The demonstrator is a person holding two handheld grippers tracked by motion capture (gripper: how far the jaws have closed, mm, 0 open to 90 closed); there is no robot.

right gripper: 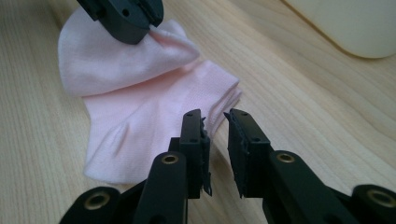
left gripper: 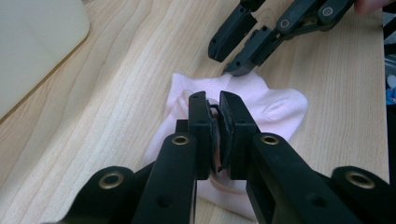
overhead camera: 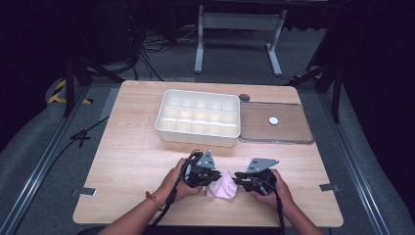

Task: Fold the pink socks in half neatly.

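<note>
A pale pink sock lies crumpled on the wooden table near its front edge, between my two grippers. My left gripper is shut on a raised fold of the sock, and pink cloth shows between its jaws. My right gripper comes in from the right. Its jaws stand a little apart at the sock's layered cuff edge, with nothing between them. The right gripper's tips rest at the sock's far edge in the left gripper view. The left gripper pinches the sock's far end in the right gripper view.
A white tray with several compartments stands at mid-table. To its right lies a flat brown tray holding a small white disc. A small dark round object sits behind them. Bare wood lies to the left.
</note>
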